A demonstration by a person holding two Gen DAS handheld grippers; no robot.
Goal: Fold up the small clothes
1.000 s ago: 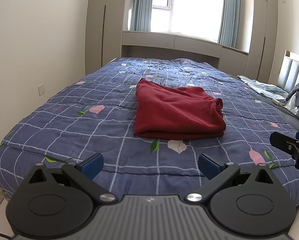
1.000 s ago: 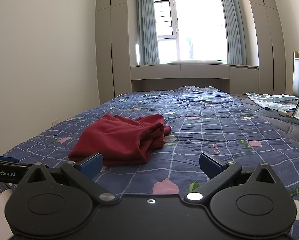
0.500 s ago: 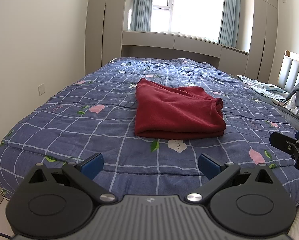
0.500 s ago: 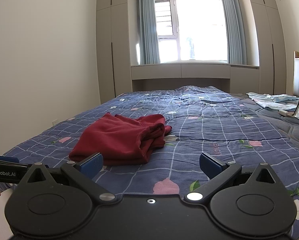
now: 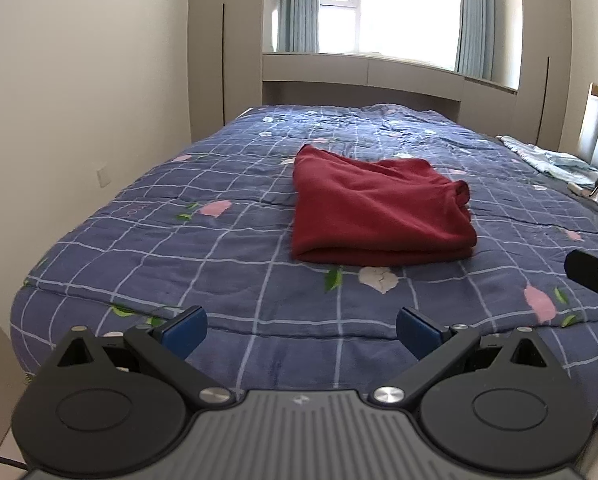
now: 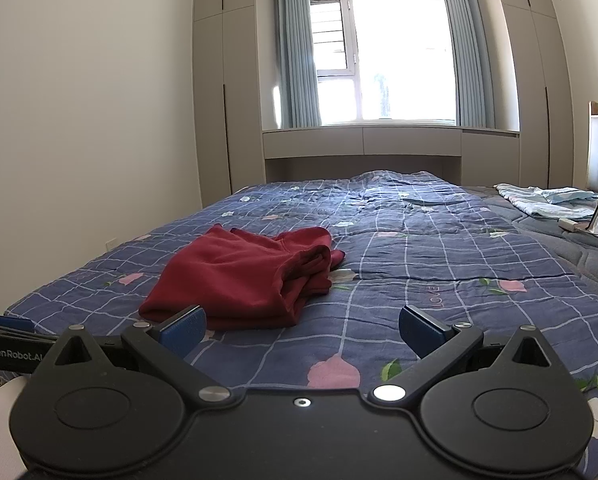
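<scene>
Both the left gripper (image 5: 301, 330) and right gripper (image 6: 302, 330) hang wide open, empty; best approach the red garment (image 5: 379, 210) low, pinching matching corners

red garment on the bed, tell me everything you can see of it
The red garment is dark red, soft and fleece-like, folded into a rough rectangle of several layers. A bunched opening, perhaps a waistband or cuff, sits at its right end. It lies flat on the blue checked quilt; neither gripper touches it.
</scene>
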